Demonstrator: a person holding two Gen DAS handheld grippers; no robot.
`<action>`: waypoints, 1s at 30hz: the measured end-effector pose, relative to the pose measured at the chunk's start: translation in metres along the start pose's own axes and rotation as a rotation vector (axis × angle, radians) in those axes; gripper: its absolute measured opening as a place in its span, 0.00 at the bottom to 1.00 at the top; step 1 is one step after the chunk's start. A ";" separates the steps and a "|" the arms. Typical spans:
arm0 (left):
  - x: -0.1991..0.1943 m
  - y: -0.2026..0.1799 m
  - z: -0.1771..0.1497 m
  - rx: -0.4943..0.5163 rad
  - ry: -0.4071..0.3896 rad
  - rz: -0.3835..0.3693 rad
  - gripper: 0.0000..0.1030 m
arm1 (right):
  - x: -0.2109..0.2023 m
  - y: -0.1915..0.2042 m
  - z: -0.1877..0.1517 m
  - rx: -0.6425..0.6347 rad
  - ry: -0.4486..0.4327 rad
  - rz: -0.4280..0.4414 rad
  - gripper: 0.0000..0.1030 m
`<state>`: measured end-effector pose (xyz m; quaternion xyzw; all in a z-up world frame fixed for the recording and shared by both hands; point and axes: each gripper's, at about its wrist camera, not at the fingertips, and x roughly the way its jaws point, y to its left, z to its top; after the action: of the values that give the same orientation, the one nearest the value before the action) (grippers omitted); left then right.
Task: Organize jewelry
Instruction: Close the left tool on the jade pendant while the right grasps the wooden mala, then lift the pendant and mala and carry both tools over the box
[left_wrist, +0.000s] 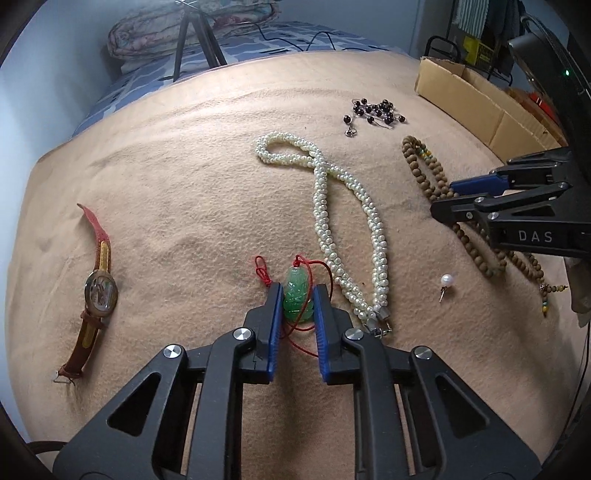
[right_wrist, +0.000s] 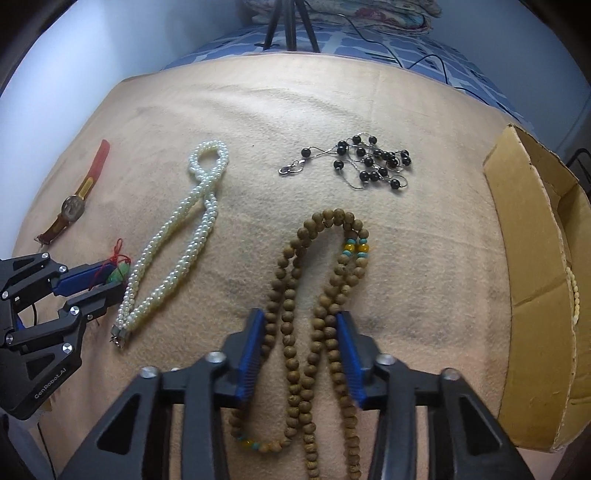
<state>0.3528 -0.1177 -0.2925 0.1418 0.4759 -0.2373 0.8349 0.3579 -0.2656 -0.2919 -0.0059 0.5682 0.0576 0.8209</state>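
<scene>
We clamp the left tongs (left_wrist: 297, 295) on the jade pendant (left_wrist: 297, 300) while the right tongs (right_wrist: 300, 325), not yet gripping, straddle the wooden beads (right_wrist: 295, 295) spread on the blanket (left_wrist: 184, 206), both set for lifting.

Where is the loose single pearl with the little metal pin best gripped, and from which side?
Grip the round pearl, not its thin pin, with the tool coming from above. It lies alone on the blanket, clear of the white necklace and the wooden beads, so both sides are open.
</scene>
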 end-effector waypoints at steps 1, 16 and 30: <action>-0.001 0.001 -0.001 -0.007 -0.005 0.001 0.14 | 0.000 0.001 0.000 -0.003 0.000 0.002 0.21; -0.038 0.020 -0.010 -0.124 -0.078 -0.039 0.14 | -0.021 -0.016 -0.018 0.049 -0.056 0.083 0.10; -0.089 0.000 0.005 -0.103 -0.168 -0.076 0.14 | -0.086 -0.039 -0.032 0.097 -0.167 0.145 0.04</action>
<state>0.3179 -0.0964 -0.2131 0.0601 0.4209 -0.2553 0.8684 0.3017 -0.3148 -0.2252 0.0799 0.4988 0.0893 0.8584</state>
